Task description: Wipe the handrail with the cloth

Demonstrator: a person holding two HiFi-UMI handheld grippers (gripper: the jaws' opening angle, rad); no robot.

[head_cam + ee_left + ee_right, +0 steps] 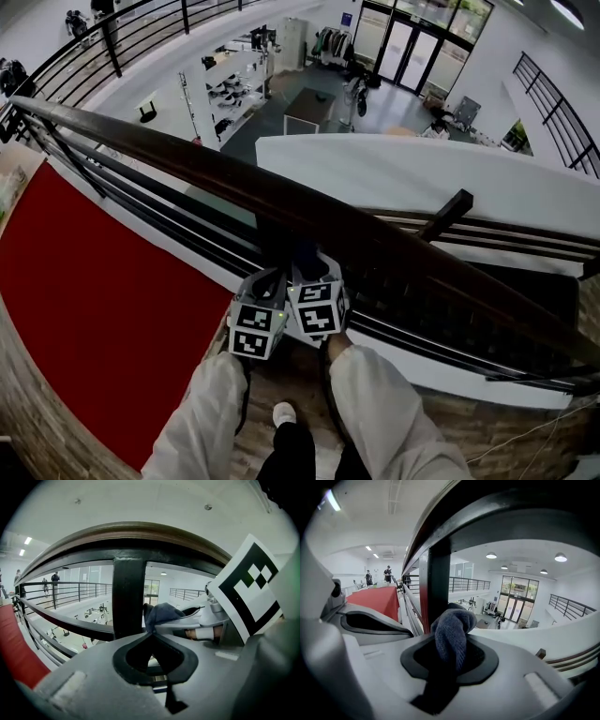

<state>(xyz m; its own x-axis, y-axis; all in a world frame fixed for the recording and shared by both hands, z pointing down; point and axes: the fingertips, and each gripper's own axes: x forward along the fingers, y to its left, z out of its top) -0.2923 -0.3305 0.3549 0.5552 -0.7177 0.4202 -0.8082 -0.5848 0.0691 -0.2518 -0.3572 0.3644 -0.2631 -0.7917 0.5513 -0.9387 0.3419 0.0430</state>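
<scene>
The cloth (452, 631), a dark blue ribbed knit bunched into a thick roll, is clamped in the right gripper (450, 645). That gripper's own view shows it mid-frame, bulging up out of the grey jaws that pinch it, in front of a black square post (438, 583).

The head view gives none of this. There the cloth is lost in shadow under the handrail (281, 195), and only the two marker cubes (319, 309) show, side by side at lower centre just below the rail.

The left gripper view catches the same blue bunch side-on at centre frame, at the tip of the right gripper's jaw. The left gripper (152, 633) has its jaws together. The cloth's lower fold ends right at their tips, and I cannot tell whether it is nipped there.

The handrail is a rounded, glossy brown wooden bar on black metal, crossing the head view from upper left to lower right. A flat red carpet (94, 300) fills the left of that view and pale sleeves (202, 417) the bottom. Glass doors (412, 42) stand in a bright hall at the top.
</scene>
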